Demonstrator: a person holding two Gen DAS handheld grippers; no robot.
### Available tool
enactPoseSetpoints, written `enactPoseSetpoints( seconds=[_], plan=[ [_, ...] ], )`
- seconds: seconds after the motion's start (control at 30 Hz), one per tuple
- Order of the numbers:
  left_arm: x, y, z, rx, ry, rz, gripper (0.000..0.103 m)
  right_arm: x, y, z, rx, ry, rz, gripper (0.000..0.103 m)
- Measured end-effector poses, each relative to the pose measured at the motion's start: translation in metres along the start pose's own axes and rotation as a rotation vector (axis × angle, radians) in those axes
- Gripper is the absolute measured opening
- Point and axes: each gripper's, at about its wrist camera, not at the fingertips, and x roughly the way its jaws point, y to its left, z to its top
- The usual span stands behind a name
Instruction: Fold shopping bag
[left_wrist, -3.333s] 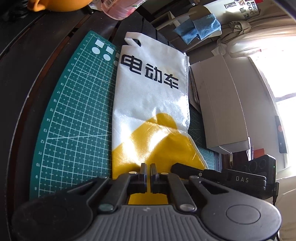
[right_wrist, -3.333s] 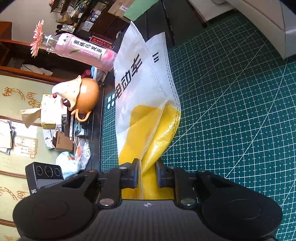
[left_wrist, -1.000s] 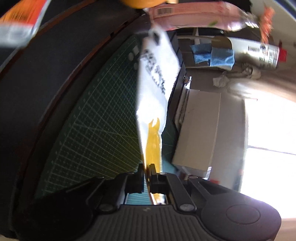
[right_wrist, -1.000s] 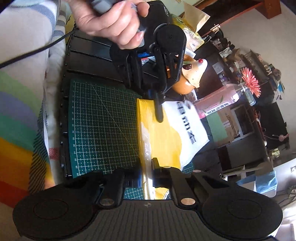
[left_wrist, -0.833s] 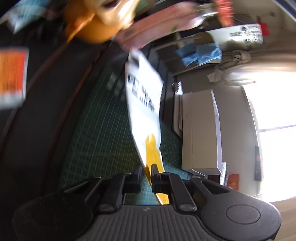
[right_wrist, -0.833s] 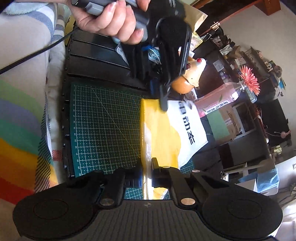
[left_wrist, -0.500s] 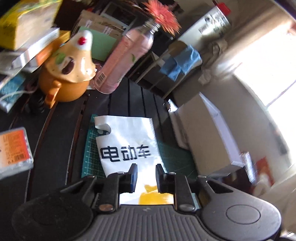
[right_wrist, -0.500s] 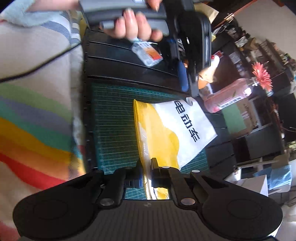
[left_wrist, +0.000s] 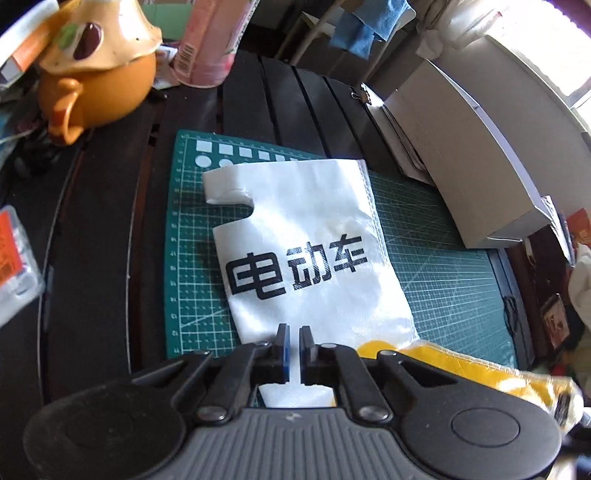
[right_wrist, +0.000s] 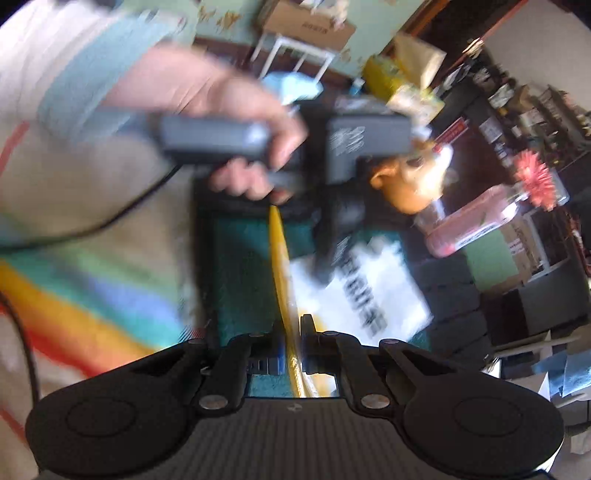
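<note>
One white shopping bag printed 电动车 lies on the green cutting mat. My left tongs hover slightly parted, empty; my right tongs pinch its yellow end.

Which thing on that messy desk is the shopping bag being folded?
Find the green cutting mat on the dark table. The shopping bag lies flat on it, white with a yellow end. It alone bears three bold black characters and a cut-out handle.
</note>
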Motion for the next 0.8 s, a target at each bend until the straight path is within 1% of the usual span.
enactPoseSetpoints(
  seconds=[0.13,0.2,0.33,0.4,0.47,0.53,0.67,0.77,0.8],
  plan=[
    [0.005,0.018,0.006,-0.089,0.023,-0.063,0.003,0.02,-0.024,0.002,0.053,-0.04,-0.086,0.016],
    [0.004,0.027,0.005,-0.147,0.035,-0.106,0.003,0.031,-0.034,0.001,0.079,-0.058,-0.125,0.025],
    [0.003,0.043,0.004,-0.247,0.052,-0.154,0.002,0.053,-0.041,-0.01,0.14,-0.099,-0.185,0.033],
    [-0.001,0.048,0.003,-0.275,0.048,-0.153,0.002,0.065,-0.039,-0.013,0.15,-0.103,-0.209,0.042],
    [-0.004,0.052,0.002,-0.302,0.044,-0.151,0.002,0.076,-0.036,-0.015,0.141,-0.101,-0.243,0.046],
    [-0.007,0.057,0.001,-0.33,0.039,-0.15,0.002,0.088,-0.038,-0.017,0.144,-0.103,-0.281,0.048],
    [-0.014,0.066,0.0,-0.384,0.031,-0.147,0.0,0.11,-0.034,-0.019,0.16,-0.097,-0.323,0.053],
    [-0.019,0.073,-0.002,-0.425,0.024,-0.145,0.0,0.125,-0.031,-0.019,0.153,-0.087,-0.357,0.061],
    [-0.02,0.075,-0.002,-0.439,0.022,-0.144,0.001,0.129,-0.03,-0.019,0.142,-0.085,-0.361,0.062]
  ],
)
